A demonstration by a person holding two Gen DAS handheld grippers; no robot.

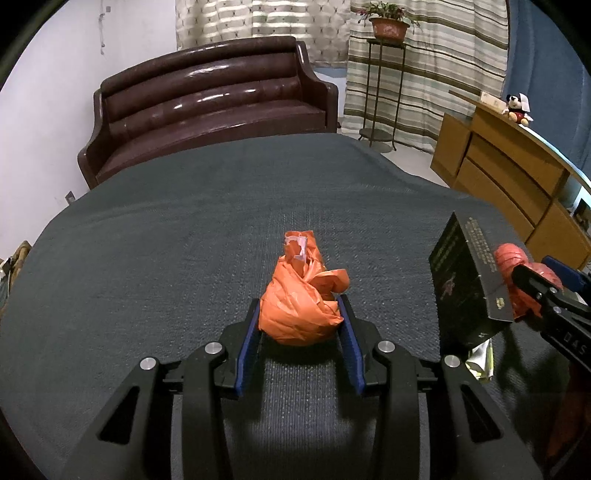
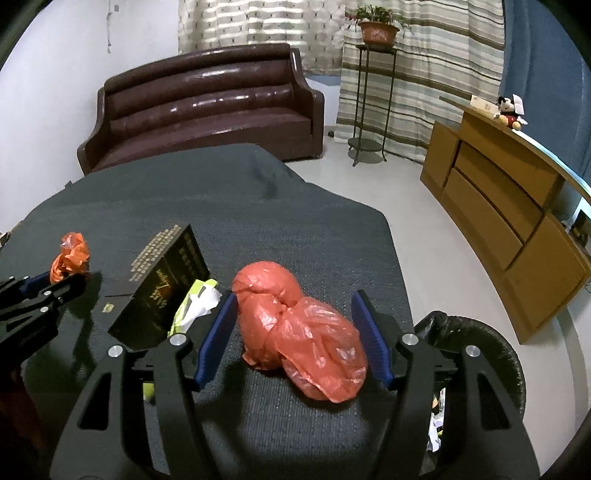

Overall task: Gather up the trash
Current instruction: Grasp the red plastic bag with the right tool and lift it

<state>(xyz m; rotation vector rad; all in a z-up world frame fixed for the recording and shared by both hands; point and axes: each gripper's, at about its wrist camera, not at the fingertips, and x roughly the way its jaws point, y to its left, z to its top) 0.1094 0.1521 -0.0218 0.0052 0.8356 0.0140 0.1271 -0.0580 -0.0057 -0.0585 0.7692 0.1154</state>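
The orange plastic bag, crumpled into a wad, sits on the dark grey cloth of the table, pinched between the blue pads of the left gripper, whose jaws are closed on its lower half. To its right a black box stands tilted on one edge, with a yellow-green and white wrapper lying at its foot. Just past the box, the red plastic bag lies loose on the cloth between the pads of the right gripper; those jaws stand apart, the left pad close to the bag's side and the right pad with a clear gap, so nothing is gripped. The red bag is near the table's right edge, and just beyond that edge, below it, is a black-lined bin with scraps of paper inside. The cloth ahead of both grippers is bare up to the far edge. Beyond it stand a dark brown sofa, a potted plant on a tall metal stand and a wooden cabinet along the right wall, with open pale floor between
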